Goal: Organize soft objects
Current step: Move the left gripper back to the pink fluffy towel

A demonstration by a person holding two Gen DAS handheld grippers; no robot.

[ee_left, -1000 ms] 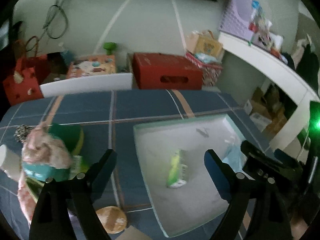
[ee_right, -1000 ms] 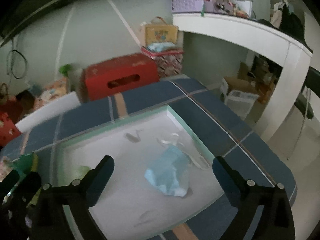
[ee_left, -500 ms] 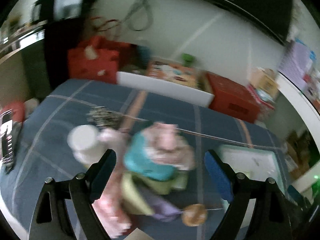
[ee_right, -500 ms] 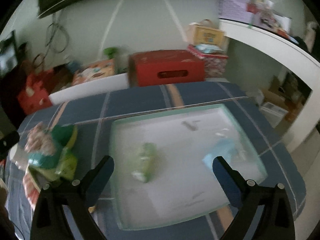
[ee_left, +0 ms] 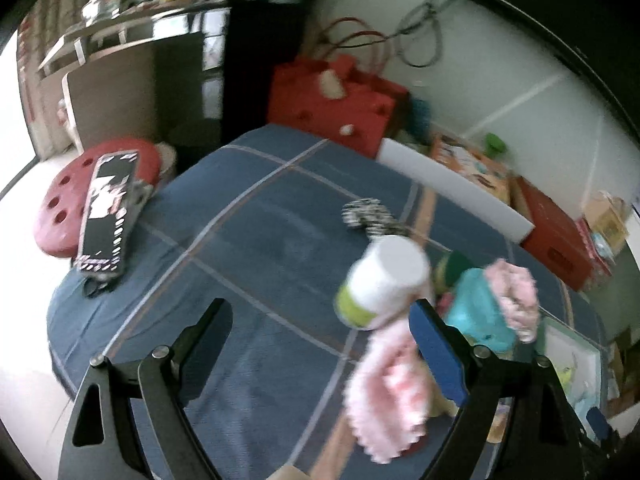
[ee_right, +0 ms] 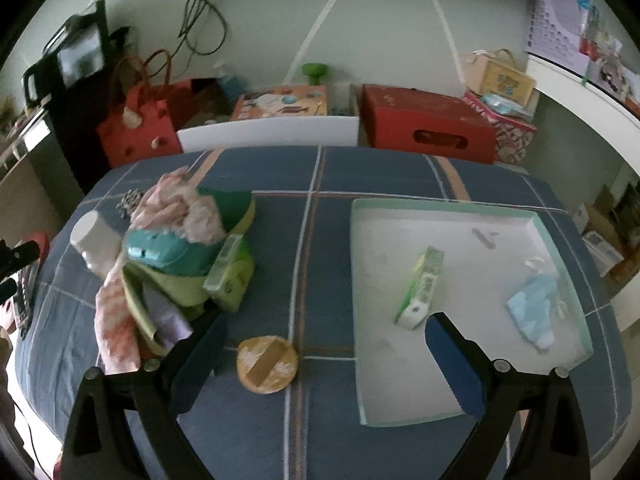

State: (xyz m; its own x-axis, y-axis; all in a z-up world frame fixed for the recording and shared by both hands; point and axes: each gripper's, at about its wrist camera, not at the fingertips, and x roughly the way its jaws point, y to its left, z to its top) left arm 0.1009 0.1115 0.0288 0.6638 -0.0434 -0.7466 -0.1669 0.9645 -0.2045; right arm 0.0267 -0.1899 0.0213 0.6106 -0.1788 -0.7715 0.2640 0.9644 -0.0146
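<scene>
1. The left gripper (ee_left: 320,336) is spread wide and holds nothing; it hangs over a bare part of the counter (ee_left: 248,240), which is covered with a blue plaid cloth.
2. The right gripper (ee_right: 324,356) is also spread wide and holds nothing; it hangs above the counter's near edge.
3. The pile of soft objects (ee_right: 176,240) lies on the left part of the counter: pink cloth, a teal pack, a green tissue pack and a pink striped cloth.
4. A white bottle (ee_right: 94,240) touches the pile's left side.
5. The white tray (ee_right: 460,392) lies well apart to the right; it contains a green tissue packet (ee_right: 422,288) and a blue face mask (ee_right: 534,308).
6. A round brown pad (ee_right: 267,364) lies between the pile and the tray.
</scene>
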